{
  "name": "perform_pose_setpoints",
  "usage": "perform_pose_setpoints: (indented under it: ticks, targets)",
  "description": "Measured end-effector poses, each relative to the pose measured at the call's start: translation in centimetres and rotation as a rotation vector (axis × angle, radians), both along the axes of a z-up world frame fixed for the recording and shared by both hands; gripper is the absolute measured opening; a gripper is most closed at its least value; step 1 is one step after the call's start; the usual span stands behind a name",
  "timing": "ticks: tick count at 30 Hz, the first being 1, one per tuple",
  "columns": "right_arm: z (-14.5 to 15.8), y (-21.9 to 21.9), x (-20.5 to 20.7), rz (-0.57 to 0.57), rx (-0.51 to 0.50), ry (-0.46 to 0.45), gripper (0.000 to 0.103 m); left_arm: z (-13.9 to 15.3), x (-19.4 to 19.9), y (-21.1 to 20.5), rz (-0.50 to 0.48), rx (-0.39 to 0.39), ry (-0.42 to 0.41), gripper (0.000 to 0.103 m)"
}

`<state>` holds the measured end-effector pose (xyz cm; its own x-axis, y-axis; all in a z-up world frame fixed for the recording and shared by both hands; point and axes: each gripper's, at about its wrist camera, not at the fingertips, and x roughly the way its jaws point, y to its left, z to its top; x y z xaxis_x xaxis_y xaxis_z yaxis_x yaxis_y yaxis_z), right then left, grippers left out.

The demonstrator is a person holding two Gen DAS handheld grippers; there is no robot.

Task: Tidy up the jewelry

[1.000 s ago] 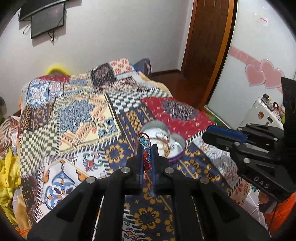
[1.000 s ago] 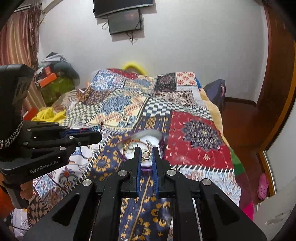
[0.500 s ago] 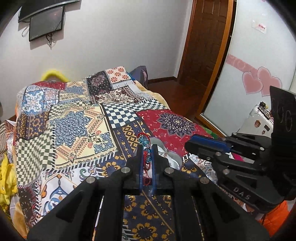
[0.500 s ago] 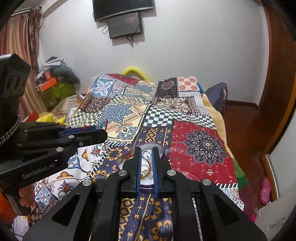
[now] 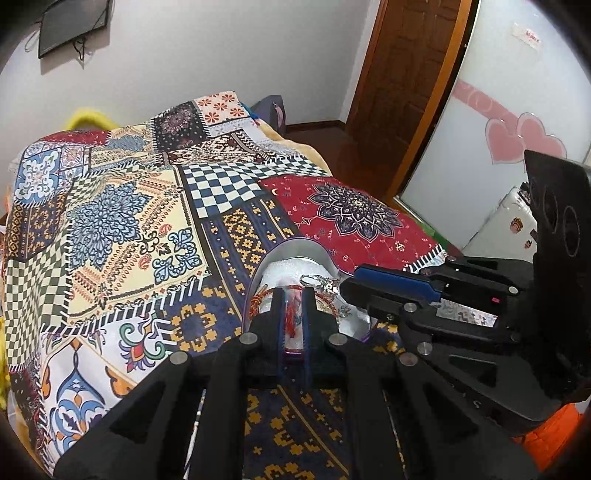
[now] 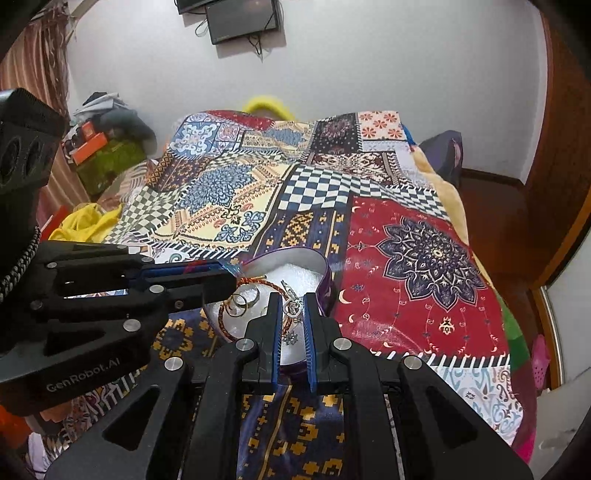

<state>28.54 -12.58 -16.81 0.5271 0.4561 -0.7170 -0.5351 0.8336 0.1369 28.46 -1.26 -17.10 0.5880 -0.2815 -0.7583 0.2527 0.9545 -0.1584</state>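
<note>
Jewelry box lies just ahead — under both hand-held gripper tips.

A bed under a patchwork spread of checks, florals and a red medallion panel filled the room. Behind it rose a plain white wall with a dark screen mounted high. A brown wooden door stood to the right above dark polished floor. Pink hearts decorated a pale panel, and striped curtains hung at the left.
</note>
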Motion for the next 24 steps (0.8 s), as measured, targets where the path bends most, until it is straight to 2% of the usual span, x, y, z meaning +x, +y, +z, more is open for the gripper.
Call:
perform_pose_setpoints:
  ticks: [7,12,17,20,24]
  targets:
    - [-0.3,0.0,0.0,0.01,-0.015,0.002,0.01,-0.4,0.5,0.3,0.008,-0.016,0.019,0.006]
    - [-0.3,0.1,0.2,0.018,-0.026,0.023,0.01,0.4,-0.1,0.8,0.028,-0.007,0.001,0.015]
    - [0.6,-0.1,-0.5,0.017,-0.024,0.019,0.011,2.2,-1.8,0.9,0.059,0.036,-0.066,0.023]
    - [1.6,-0.3,-1.1,0.005,-0.023,-0.003,0.016,3.8,-3.2,1.0,0.077,0.047,-0.115,0.03]
    - [3.7,-1.0,-2.6,-0.007,-0.003,-0.049,0.018,6.4,-5.3,1.2,0.102,0.062,-0.188,0.031]
